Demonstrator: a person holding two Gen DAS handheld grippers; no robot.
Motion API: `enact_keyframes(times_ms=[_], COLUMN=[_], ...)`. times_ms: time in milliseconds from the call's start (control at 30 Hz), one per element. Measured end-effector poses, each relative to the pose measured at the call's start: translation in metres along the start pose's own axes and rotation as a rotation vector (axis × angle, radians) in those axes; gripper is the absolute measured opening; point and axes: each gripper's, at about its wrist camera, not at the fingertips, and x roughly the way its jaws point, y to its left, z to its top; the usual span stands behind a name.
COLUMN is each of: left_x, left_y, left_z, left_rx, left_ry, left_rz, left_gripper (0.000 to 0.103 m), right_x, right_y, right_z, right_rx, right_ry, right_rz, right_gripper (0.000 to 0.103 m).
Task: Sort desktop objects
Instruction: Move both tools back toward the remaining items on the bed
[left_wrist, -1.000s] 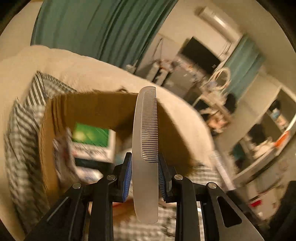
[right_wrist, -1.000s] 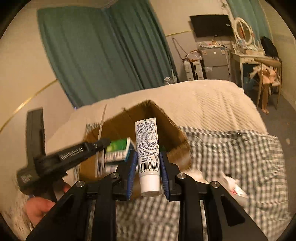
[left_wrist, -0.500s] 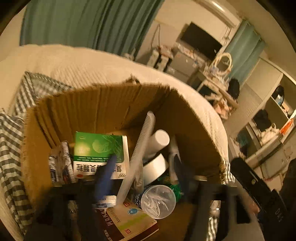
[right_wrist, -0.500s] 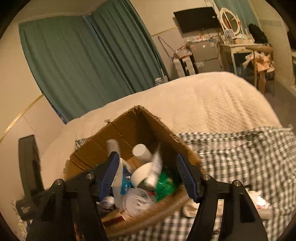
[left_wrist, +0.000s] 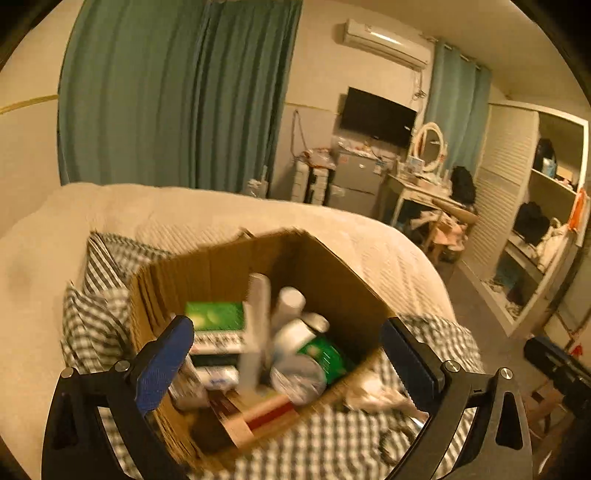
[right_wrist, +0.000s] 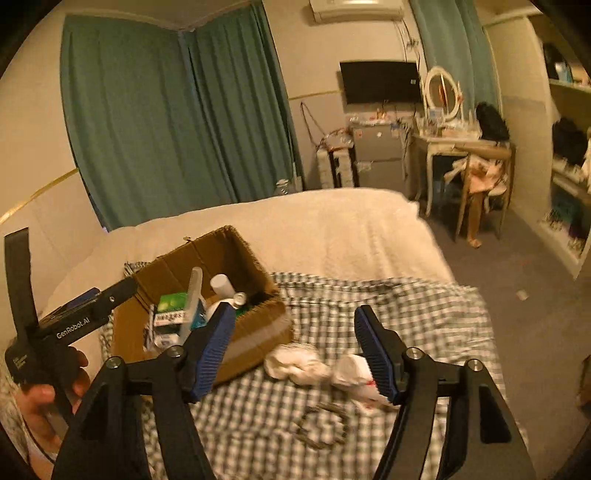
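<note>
An open cardboard box (left_wrist: 332, 280) (right_wrist: 255, 332) sits on a checked cloth on the bed. Inside it stand a white comb (left_wrist: 255, 332) (right_wrist: 192, 295), a white tube (left_wrist: 288, 302) (right_wrist: 223, 286), a green-and-white packet (left_wrist: 216, 321) (right_wrist: 171, 306) and several other small items. My left gripper (left_wrist: 288, 358) hangs open just above the box's near side, nothing between its blue pads. My right gripper (right_wrist: 295, 347) is open and empty, to the right of the box, above a crumpled white wrapper (right_wrist: 295, 363) and a dark bracelet-like ring (right_wrist: 323, 424) on the cloth.
The checked cloth (right_wrist: 406, 314) covers the near part of a cream bedspread (right_wrist: 332, 229). A hand (right_wrist: 40, 398) holds the left gripper's handle. Beyond the bed are teal curtains, a TV, a dressing table with a round mirror, a chair and white shelves.
Both grippers opened and dropped their loads into the box: the comb from the left, the tube from the right. Both have since pulled back and up from the box.
</note>
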Motion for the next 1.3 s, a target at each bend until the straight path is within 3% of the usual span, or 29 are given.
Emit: enact_keyframes(times_ms=[200, 433, 633, 767, 933, 1133, 1300], left_x=[-0.004, 0.001, 0.005, 0.020, 0.045, 0.094, 0.124], left_y=[-0.027, -0.044, -0.059, -0.067, -0.072, -0.081, -0.090], left_z=[-0.033, -0.075, -0.086, -0.098, -0.112, -0.129, -0.138], left_rx=[0.025, -0.033, -0.003, -0.003, -0.044, -0.059, -0.050], left_ry=[0.042, 0.040, -0.004, 0.010, 0.045, 0.185, 0.252], left_rz=[-0.034, -0.093, -0.044, -0.008, -0.021, -0.020, -0.038], left_gripper=[0.103, 0.103, 0.103, 0.103, 0.103, 0.103, 0.103], right_x=[-0.035, -0.022, -0.002, 0.006, 0.014, 0.026, 0.034], right_y=[-0.017, -0.052, -0.092, -0.108, -0.122, -0.123, -0.123], right_z=[-0.021, -0.062, -0.088, -0.100, -0.112, -0.120, -0.127], right_rx=[-0.016, 0.032, 0.112, 0.123, 0.125, 0.119, 0.159], right_ry=[-0.046, -0.022, 0.004, 0.013, 0.037, 0.066, 0.097], right_rz=[-0.023, -0.049, -0.058, -0.077, -0.086, -0.087, -0.060], right_gripper=[0.080, 0.081, 0.081, 0.081, 0.081, 0.081, 0.081])
